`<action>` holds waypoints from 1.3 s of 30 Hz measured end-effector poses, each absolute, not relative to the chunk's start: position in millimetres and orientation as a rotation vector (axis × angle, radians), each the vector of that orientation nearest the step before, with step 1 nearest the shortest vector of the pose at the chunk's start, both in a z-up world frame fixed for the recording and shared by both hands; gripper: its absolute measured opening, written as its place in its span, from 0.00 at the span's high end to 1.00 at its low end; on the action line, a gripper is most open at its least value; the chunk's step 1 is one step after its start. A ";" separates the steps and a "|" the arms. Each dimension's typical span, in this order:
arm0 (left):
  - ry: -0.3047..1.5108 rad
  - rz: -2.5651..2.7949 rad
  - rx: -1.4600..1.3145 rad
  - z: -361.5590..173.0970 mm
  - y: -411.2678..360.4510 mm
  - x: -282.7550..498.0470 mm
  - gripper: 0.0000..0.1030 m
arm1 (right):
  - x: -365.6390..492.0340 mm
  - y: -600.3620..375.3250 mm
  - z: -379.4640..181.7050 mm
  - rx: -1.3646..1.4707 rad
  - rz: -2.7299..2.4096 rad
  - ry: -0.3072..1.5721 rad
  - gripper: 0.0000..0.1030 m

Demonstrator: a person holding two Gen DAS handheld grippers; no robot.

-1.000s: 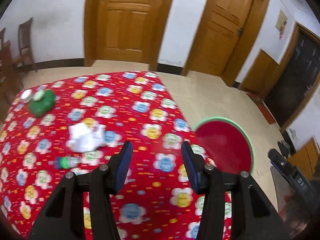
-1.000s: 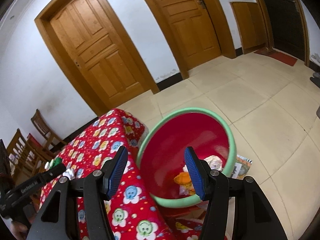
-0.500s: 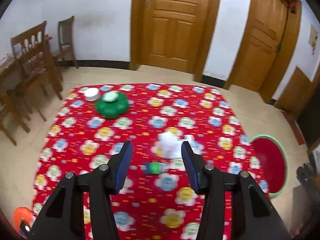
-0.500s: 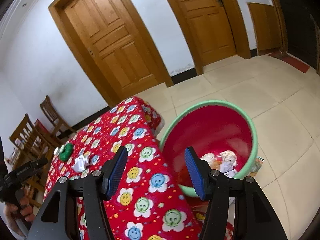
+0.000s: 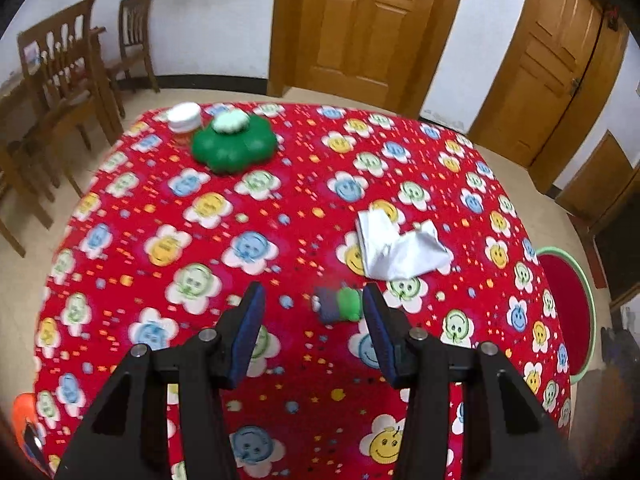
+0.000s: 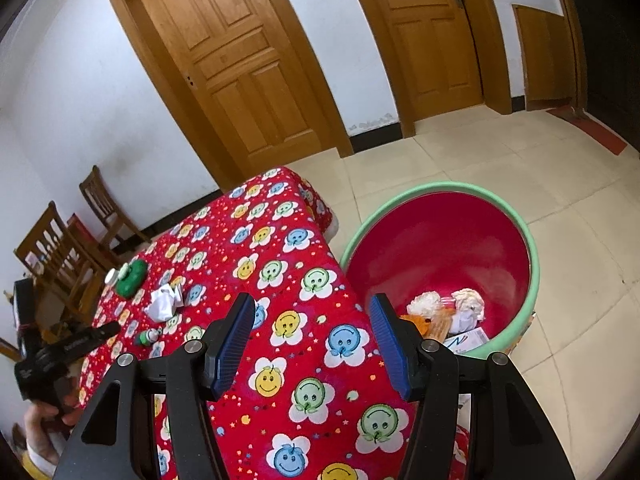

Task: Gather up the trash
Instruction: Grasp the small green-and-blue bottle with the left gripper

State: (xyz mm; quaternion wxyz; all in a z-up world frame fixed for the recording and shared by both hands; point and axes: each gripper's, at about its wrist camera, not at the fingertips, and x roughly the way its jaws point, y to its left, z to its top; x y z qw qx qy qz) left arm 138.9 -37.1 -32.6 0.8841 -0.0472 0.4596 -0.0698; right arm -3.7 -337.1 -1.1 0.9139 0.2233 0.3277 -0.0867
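The open, empty left hand-held gripper [image 5: 312,312] faces the small green bottle [image 5: 338,310], lying crosswise just inside its right finger.

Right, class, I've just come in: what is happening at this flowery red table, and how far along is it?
A person is clearing rubbish off the table with a gripper in each hand. The left gripper is open and empty above a small green-capped bottle lying on its side, beside a crumpled white tissue. The right gripper, also open and empty, hangs over the table edge by the red bin, which already holds crumpled paper and wrappers. Both table pieces remain uncollected.
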 end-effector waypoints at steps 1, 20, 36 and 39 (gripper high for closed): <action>0.964 -0.156 -0.102 -37.0 -38.8 139.8 0.51 | -2.7 -335.5 -1.8 0.455 -0.183 0.679 0.41; 0.980 -0.211 -0.110 -69.7 -55.8 150.7 0.49 | 33.8 -308.4 -8.5 0.392 -0.140 0.736 0.41; 0.918 -0.181 -0.150 -46.9 -27.3 149.5 0.55 | 78.9 -265.5 -9.1 0.339 -0.023 0.773 0.40; 0.883 -0.135 -0.134 -35.9 -11.2 153.4 0.55 | 90.1 -252.6 -7.7 0.327 0.012 0.780 0.40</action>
